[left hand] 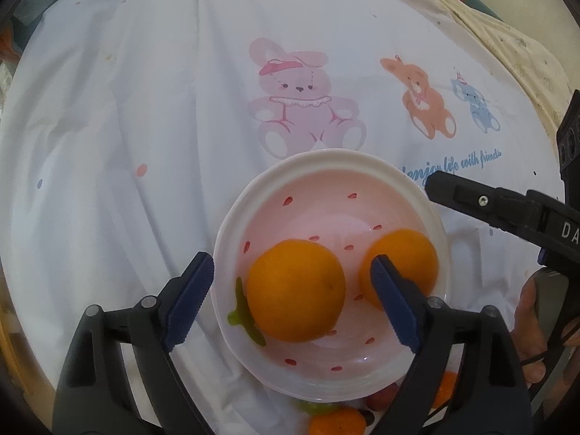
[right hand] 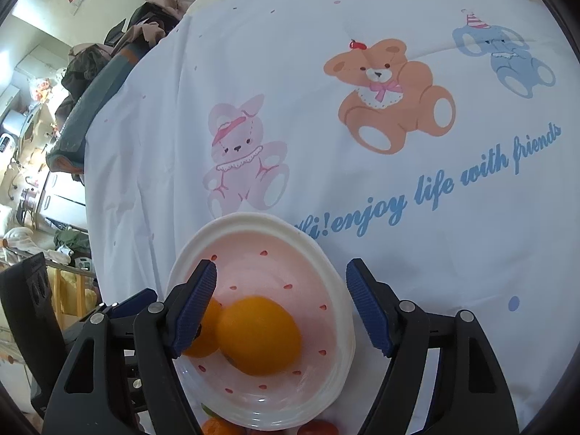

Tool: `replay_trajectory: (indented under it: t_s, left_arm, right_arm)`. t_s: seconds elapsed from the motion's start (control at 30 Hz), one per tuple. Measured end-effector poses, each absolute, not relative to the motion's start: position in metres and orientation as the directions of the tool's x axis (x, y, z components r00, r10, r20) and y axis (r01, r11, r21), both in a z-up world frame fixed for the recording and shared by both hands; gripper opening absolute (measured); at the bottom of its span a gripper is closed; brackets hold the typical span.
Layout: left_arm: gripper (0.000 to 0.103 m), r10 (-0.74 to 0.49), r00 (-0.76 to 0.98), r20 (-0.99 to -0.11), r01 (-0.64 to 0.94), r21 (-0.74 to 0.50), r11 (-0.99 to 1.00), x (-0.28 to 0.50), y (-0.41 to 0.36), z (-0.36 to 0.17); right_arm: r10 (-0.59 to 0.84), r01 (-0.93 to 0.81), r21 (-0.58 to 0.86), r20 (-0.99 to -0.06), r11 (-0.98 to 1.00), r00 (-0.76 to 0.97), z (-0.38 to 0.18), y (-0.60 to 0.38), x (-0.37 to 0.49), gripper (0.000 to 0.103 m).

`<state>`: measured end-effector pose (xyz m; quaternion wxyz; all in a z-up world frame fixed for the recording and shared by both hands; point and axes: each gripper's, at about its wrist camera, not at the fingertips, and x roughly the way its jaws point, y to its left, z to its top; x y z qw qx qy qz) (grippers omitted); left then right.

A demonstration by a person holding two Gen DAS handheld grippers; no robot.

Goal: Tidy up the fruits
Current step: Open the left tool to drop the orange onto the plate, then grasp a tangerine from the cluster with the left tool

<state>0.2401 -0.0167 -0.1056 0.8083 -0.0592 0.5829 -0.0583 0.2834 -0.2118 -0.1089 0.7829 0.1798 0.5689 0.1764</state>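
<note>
A round pink bowl with a white rim and red seed-shaped spots (left hand: 328, 166) is seen on a white cloth printed with pastel bears and blue lettering (left hand: 145, 145). Two smooth round oranges are held inside it: a larger orange (left hand: 295, 290) toward 7 o'clock of the bowl in the left wrist view, and a second orange (left hand: 406, 257) toward 3 o'clock, apart from the first there. In the right wrist view they appear touching, the second orange (right hand: 259, 335) in front.

The left gripper (left hand: 291, 299) is held with its blue-padded jaws wide apart on either side of the larger orange, no pad pressing on it. The right gripper (right hand: 281, 308) is likewise spread open above the bowl, nothing clamped.

More small orange and red fruits (left hand: 337, 422) are glimpsed on the cloth at 6 o'clock, just beyond the bowl's rim.
</note>
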Motion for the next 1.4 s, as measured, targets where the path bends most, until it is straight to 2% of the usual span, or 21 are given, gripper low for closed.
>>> replay_trajectory:
  t_s: [0.4,0.5,0.7,0.87,1.4]
  left_arm:
    - [0.086,-0.102,0.428,-0.898,0.032,-0.098,0.995,0.219,-0.012,-0.077]
    - [0.086,-0.112,0.434,-0.894,0.023,-0.113,0.993,0.211,-0.008,-0.068]
    - [0.086,-0.068,0.469,-0.88,-0.006,-0.08,0.997,0.189,-0.002,-0.039]
    - [0.086,-0.016,0.516,-0.857,0.002,-0.018,1.0,0.157,-0.002,-0.022]
    - [0.086,-0.082,0.566,-0.82,-0.01,-0.107,0.994,0.089,-0.004,-0.004]
  right_arm:
    - [0.478,-0.11,0.471,-0.804,0.875,0.354,-0.065,-0.212,0.267,0.077]
    - [0.473,-0.115,0.466,-0.798,0.877,0.375,-0.054,-0.215,0.256,0.077]
    - [0.473,-0.139,0.457,-0.792,0.879,0.386,-0.036,-0.221,0.226,0.084]
    - [0.449,-0.139,0.43,-0.808,0.892,0.382,-0.036,-0.234,0.191,0.084]
    - [0.407,-0.094,0.409,-0.802,0.908,0.438,-0.025,-0.262,0.124,0.084]
